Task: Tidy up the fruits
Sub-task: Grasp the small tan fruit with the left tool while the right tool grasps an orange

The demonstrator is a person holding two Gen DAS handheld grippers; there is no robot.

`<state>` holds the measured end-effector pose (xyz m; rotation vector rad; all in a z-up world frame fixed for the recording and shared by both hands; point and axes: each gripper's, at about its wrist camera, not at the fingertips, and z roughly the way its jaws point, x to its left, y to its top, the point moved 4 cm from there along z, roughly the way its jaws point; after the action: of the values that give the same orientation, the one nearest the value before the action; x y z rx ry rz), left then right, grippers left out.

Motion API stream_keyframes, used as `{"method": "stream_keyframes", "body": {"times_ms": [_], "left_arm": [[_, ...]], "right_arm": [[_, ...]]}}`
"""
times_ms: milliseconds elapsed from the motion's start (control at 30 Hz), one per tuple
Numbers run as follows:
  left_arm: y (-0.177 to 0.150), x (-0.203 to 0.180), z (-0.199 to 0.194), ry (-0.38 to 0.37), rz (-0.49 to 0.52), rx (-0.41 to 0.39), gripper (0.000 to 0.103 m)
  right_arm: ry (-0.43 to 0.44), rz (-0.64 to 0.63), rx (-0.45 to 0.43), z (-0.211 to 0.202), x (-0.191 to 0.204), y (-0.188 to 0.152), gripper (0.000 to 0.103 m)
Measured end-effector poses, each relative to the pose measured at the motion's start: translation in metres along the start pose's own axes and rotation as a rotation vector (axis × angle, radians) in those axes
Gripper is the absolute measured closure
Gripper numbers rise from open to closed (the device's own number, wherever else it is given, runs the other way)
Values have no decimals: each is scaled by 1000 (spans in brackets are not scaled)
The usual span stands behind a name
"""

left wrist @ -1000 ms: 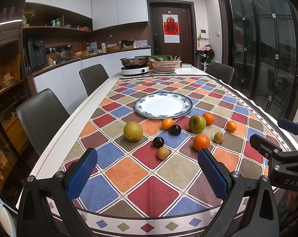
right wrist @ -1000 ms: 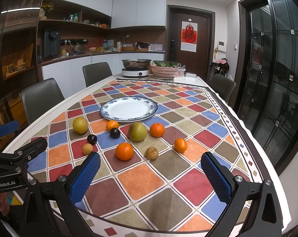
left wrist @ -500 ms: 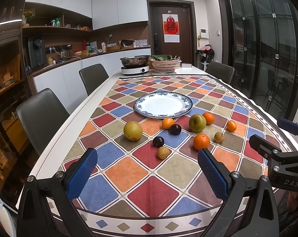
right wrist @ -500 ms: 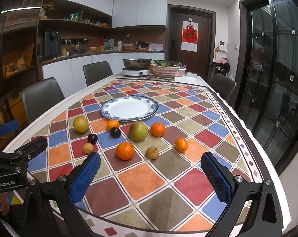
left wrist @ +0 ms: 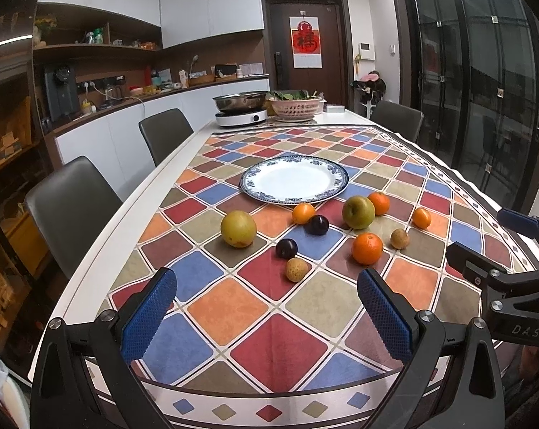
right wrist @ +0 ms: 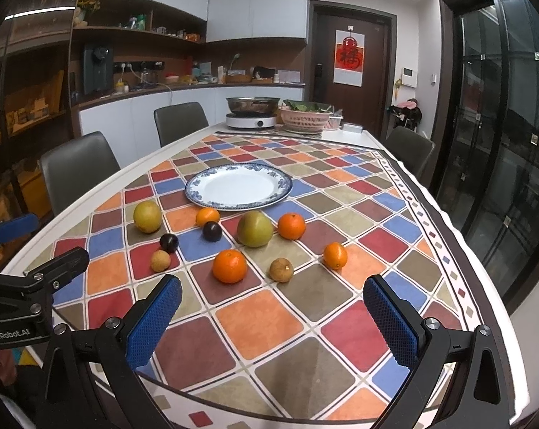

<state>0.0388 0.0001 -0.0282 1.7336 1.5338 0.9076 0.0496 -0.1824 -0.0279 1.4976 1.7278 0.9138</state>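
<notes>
A long desk point(left wrist: 101, 250) covered with a cloth of coloured diamonds fills both views. Near its middle sits an empty white plate point(left wrist: 293, 182) with a blue patterned rim. Ten pieces of fruit lie loose on the cloth just in front of the plate, none on it.

From the left side: a yellow-green pear point(left wrist: 238, 228) stands apart from the rest. A small orange point(left wrist: 303, 213) lies just beside the plate rim, with a dark plum point(left wrist: 318, 225) close in front of it. A second plum point(left wrist: 286, 248) and a small tan fruit point(left wrist: 296, 269) sit nearer the camera. To the right are a green pear point(left wrist: 358, 212) with an orange point(left wrist: 379, 203) close behind it, a larger orange point(left wrist: 367, 248), another tan fruit point(left wrist: 399, 238) and a small orange point(left wrist: 421, 218) farthest right.

The left gripper point(left wrist: 265, 318) hangs above the near edge of the desk, jaws spread wide and holding nothing. The right gripper point(right wrist: 273, 321) is likewise above the near edge, jaws spread and empty.

The task appears to be at its very start: no fruit is gathered yet. The next move likely calls for reaching forward to a nearby fruit, perhaps the larger orange or a tan fruit, straddling it with the jaws, and closing gently, since round fruit may roll.
</notes>
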Motion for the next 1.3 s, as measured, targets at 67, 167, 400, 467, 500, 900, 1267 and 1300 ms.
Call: {"method": "stream_keyframes", "body": {"times_ms": [67, 167, 400, 467, 500, 900, 1267, 1300], "left_arm": [[0, 0, 3, 0, 9, 3, 5], [-1, 0, 12, -14, 15, 21, 8], [-1, -2, 38, -68, 31, 85, 27], [-1, -4, 46, -90, 34, 106, 30], [-1, -4, 49, -97, 35, 114, 32], [3, -14, 97, -204, 59, 265, 49], [4, -25, 125, -262, 98, 327, 62], [3, -25, 128, -268, 98, 337, 64]], "right_arm": [[7, -12, 6, 5, 2, -1, 1], [21, -32, 16, 12, 7, -2, 1], [44, -82, 51, 33, 17, -2, 7], [55, -94, 68, 41, 20, -2, 12], [60, -100, 76, 45, 21, -2, 14], [122, -171, 166, 86, 35, -2, 29], [199, -172, 273, 120, 42, -5, 41], [203, -166, 280, 122, 42, -5, 43]]}}
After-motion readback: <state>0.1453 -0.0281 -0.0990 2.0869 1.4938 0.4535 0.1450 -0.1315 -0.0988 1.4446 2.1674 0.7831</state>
